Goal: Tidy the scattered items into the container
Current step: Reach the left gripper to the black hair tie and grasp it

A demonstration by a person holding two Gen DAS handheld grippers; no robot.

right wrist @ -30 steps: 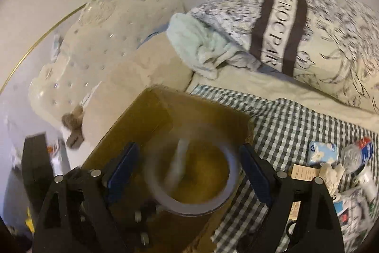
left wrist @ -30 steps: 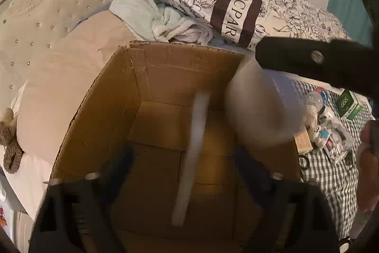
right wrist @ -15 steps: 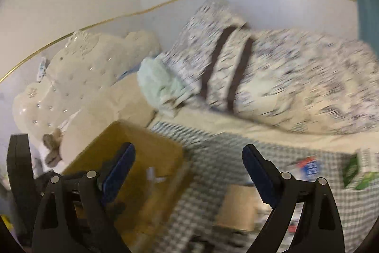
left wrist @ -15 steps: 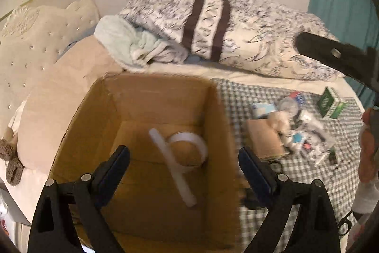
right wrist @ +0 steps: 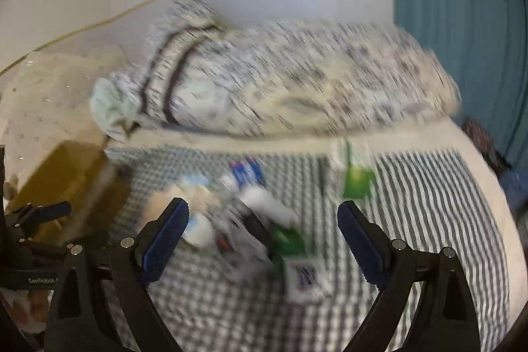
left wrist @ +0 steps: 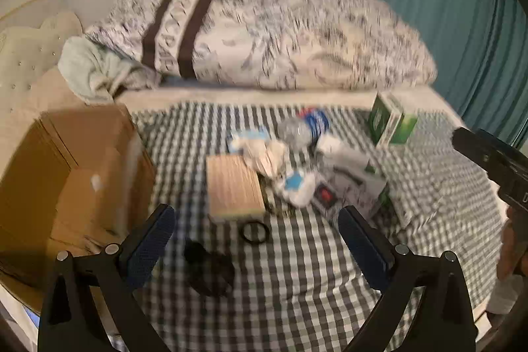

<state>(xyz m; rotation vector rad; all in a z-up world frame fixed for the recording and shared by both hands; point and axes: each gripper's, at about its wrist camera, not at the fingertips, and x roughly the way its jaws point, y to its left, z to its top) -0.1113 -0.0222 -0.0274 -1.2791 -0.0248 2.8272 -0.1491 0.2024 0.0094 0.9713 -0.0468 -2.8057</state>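
Both grippers, left gripper [left wrist: 255, 240] and right gripper [right wrist: 262, 236], hover with fingers spread wide and empty, the left's having just widened. Scattered items [left wrist: 297, 167] lie on the checked bed cover right of the cardboard box [left wrist: 76, 174].

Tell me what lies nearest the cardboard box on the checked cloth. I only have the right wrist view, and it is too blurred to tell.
Observer: A tan rectangular block lies flat on the checked cloth. It is beside the cardboard box but not touching it.
Operator: Is there anything small in front of it?
Observer: Yes, a black ring lies on the cloth just in front of the block's near edge.
Operator: Is the left hand-held gripper carrying anything?
Observer: No. The left hand-held gripper grips nothing, and its jaws have just been opening wide above the ring.
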